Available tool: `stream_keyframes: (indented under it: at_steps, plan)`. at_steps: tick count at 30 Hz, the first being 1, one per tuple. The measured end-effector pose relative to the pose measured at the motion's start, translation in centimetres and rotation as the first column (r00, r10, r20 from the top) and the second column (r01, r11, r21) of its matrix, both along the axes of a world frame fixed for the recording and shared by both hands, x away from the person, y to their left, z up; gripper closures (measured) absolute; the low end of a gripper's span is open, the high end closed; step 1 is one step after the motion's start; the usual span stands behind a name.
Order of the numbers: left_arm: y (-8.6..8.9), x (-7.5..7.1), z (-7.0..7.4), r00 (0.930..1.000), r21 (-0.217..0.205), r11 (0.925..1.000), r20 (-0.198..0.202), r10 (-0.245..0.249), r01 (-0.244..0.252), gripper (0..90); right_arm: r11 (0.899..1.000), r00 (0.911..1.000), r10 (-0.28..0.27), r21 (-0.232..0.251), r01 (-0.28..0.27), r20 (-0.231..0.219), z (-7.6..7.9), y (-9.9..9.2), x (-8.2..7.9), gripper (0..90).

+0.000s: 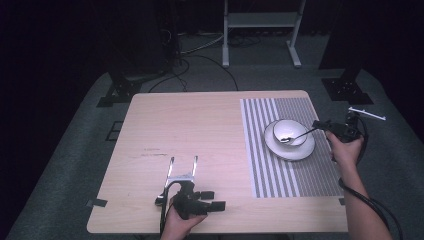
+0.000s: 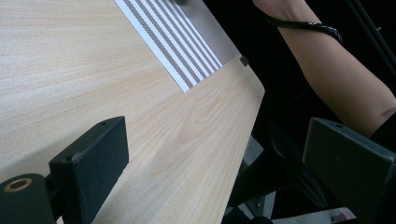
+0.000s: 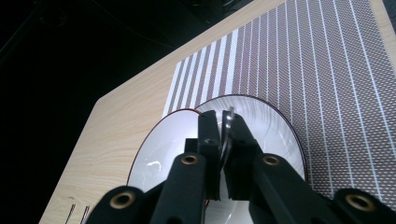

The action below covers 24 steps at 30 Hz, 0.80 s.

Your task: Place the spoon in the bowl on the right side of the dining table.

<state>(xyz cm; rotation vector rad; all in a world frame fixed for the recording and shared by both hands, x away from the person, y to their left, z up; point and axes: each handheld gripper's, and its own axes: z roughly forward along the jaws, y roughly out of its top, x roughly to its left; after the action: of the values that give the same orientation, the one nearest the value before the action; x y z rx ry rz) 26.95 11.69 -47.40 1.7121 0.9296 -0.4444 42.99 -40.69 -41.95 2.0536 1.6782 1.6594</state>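
R gripper (image 3: 223,140) pinches the handle of a metal spoon (image 1: 295,136) between near-closed jaws, w/ a sliver of gap showing beside the handle; the spoon's tip sits in a white bowl (image 1: 290,131). Bowl stands on a white plate (image 1: 305,149), on the striped placemat (image 1: 280,175) at the table's (image 1: 190,125) right side. L gripper (image 2: 210,154), jaws spread wide w/ nothing between them, rests at the table's near edge, well apart from the bowl

high view looks down on the table (image 1: 200,125); both gripper views sit low, sharing the striped mat (image 2: 177,42).
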Motion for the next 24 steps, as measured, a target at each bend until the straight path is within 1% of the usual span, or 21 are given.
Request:
stream_keyframes:
  at_steps: [1, 7, 11, 12, 16, 17, 24]
  plan:
    - [-0.03, -0.01, 0.01, 1.0000, -0.005, 1.0000, -0.002, 0.000, 0.000, 5.6, 1.000, 1.0000, -0.003, 0.000, 0.003, 0.000, 0.00, -0.05, -0.04, 83.9]
    - [-0.10, -0.03, 0.07, 1.0000, -0.004, 1.0000, 0.001, -0.005, 0.005, 5.6, 1.000, 1.0000, 0.004, 0.008, -0.004, -0.005, -0.10, -0.25, -0.24, 79.3]
    - [-0.09, 0.02, 0.00, 1.0000, -0.002, 1.0000, 0.001, -0.005, 0.005, 5.6, 0.999, 0.9997, 0.024, 0.027, -0.023, -0.009, -0.45, -0.26, -0.46, 72.7]
    - [-0.10, 0.03, -0.01, 1.0000, -0.001, 1.0000, 0.001, -0.006, 0.006, 5.6, 0.999, 0.9997, 0.024, 0.027, -0.023, -0.009, -0.45, -0.26, -0.46, 72.7]
    - [-0.13, 0.08, -0.03, 1.0000, -0.002, 1.0000, -0.002, -0.004, 0.004, 5.6, 0.999, 0.9994, 0.034, 0.037, -0.034, -0.006, -0.58, -0.27, -0.61, 67.6]
    - [-0.13, 0.09, -0.02, 1.0000, -0.002, 1.0000, -0.002, -0.004, 0.004, 5.6, 0.999, 0.9992, 0.039, 0.036, -0.038, -0.005, -0.59, -0.29, -0.65, 64.7]
    - [-0.23, 0.17, 0.02, 1.0000, -0.004, 1.0000, -0.002, -0.007, 0.007, 5.6, 0.998, 0.9982, 0.058, 0.041, -0.057, -0.014, -0.86, -0.20, -0.97, 58.0]
